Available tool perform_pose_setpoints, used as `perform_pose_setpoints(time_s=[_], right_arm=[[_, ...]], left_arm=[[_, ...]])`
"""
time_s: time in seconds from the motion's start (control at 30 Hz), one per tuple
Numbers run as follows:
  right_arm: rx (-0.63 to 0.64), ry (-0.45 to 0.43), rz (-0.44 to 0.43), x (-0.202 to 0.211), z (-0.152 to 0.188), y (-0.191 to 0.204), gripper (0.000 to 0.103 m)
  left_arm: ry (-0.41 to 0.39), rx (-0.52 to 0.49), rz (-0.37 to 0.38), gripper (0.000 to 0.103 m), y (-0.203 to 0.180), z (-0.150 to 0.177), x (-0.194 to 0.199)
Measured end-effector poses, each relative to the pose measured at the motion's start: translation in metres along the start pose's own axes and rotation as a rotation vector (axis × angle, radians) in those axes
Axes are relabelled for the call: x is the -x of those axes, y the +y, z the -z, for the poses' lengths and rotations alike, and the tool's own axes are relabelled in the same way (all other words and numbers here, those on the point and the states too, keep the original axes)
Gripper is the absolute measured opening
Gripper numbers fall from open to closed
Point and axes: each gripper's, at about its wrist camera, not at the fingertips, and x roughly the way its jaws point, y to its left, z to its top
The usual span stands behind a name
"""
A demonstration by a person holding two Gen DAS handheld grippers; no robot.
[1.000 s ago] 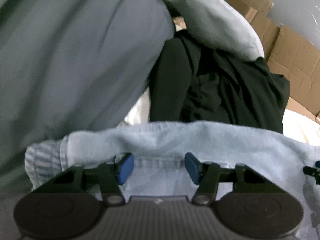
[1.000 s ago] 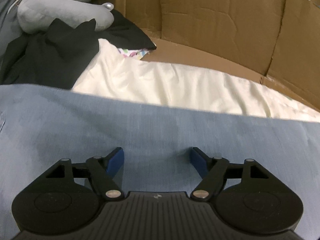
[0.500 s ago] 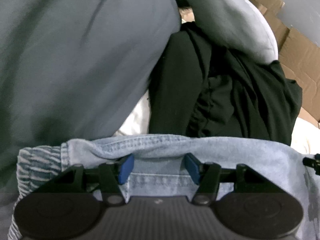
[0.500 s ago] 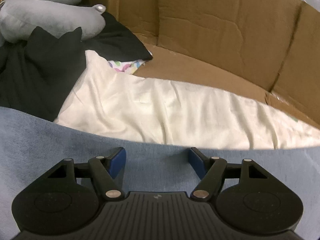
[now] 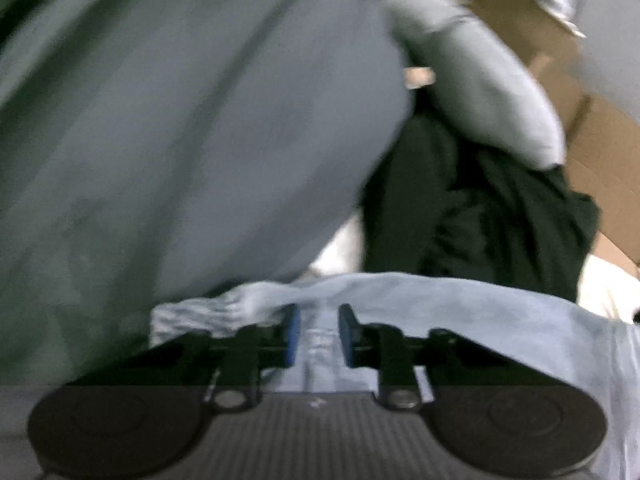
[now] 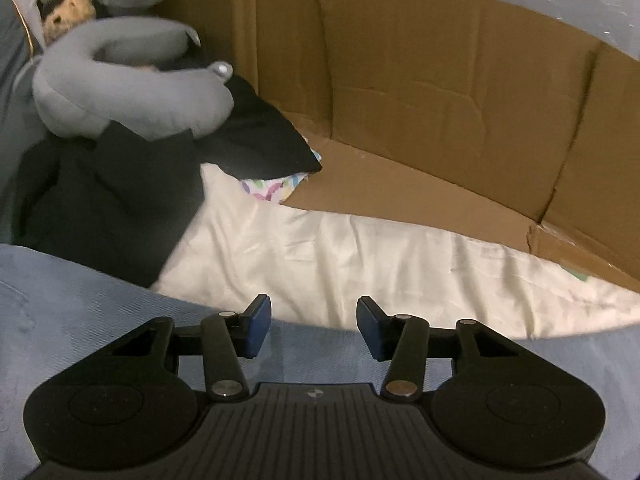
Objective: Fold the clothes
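Since a second ago our left tongs (image 5: 318, 334) have narrowed, closing, clenched on the denim garment's (image 5: 460, 304) hem | right tongs (image 6: 314, 330) closing, not gripping, denim beneath | garment lies on the cream sheet (image 6: 360, 256)

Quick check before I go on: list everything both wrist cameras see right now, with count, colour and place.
denim garment: one, light blue, spread across the foreground under both grippers.
black clothing: one heap, black, beyond the denim at left.
neck pillow: one, grey, curled on the black heap.
plush toy: one, tan, behind the pillow, partly hidden.
cream sheet: one, cream, beyond the denim.
patterned cloth: one, multicoloured, peeking from under the black clothing.
cardboard walls: brown, along the back.
grey-green fabric: large, blurred, left wrist view.
left gripper: black, blue pads, closing on a denim seam.
right gripper: black, blue pads, closing, denim edge between.
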Motion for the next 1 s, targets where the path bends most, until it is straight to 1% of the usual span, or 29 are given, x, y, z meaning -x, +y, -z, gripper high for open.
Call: perform_pose_setpoints(time_s=[0.13, 0.2, 0.3, 0.4, 0.47, 0.53, 0.57, 0.6, 0.63, 0.7, 0.83, 0.87, 0.97, 1.0], right_arm=[[0.042, 0.012, -0.019, 0.023, 0.016, 0.004, 0.049], [0.064, 0.034, -0.022, 0.033, 0.027, 0.003, 0.048], [0.084, 0.076, -0.024, 0.044, 0.044, 0.000, 0.046], [0.068, 0.136, -0.020, 0.049, 0.064, -0.010, 0.046], [0.061, 0.173, -0.008, 0.050, 0.077, -0.017, 0.046], [0.056, 0.207, 0.007, 0.051, 0.088, -0.024, 0.046], [0.051, 0.216, 0.012, 0.053, 0.092, -0.028, 0.046], [0.043, 0.217, 0.013, 0.057, 0.095, -0.033, 0.046], [0.034, 0.218, 0.015, 0.062, 0.097, -0.038, 0.046], [0.020, 0.218, 0.017, 0.074, 0.101, -0.048, 0.046], [0.032, 0.227, 0.033, 0.089, 0.112, -0.064, 0.046], [0.039, 0.231, 0.036, 0.092, 0.115, -0.067, 0.046], [0.056, 0.256, 0.050, 0.094, 0.125, -0.073, 0.046], [0.062, 0.261, 0.050, 0.094, 0.128, -0.074, 0.046]], left_arm=[[0.020, 0.029, -0.018, 0.012, 0.010, -0.008, -0.020], [0.032, 0.045, -0.026, 0.005, 0.013, -0.013, -0.030], [0.070, 0.043, -0.030, 0.003, 0.016, -0.018, -0.051], [0.099, 0.022, -0.027, 0.003, 0.014, -0.021, -0.064], [0.112, 0.004, -0.039, 0.003, 0.010, -0.026, -0.061], [0.109, 0.013, -0.021, 0.003, 0.011, -0.031, -0.046], [0.093, 0.016, -0.001, 0.005, 0.012, -0.033, -0.033], [0.078, 0.019, 0.019, 0.011, 0.013, -0.035, -0.019], [0.073, 0.003, 0.029, 0.013, 0.013, -0.035, -0.006], [0.065, -0.021, 0.043, 0.014, 0.015, -0.034, 0.017], [0.079, 0.005, 0.034, 0.014, 0.026, -0.024, 0.047], [0.094, 0.012, 0.042, 0.013, 0.028, -0.023, 0.046], [0.140, 0.010, 0.058, 0.014, 0.038, -0.005, 0.046], [0.157, 0.004, 0.053, 0.014, 0.037, 0.000, 0.040]])
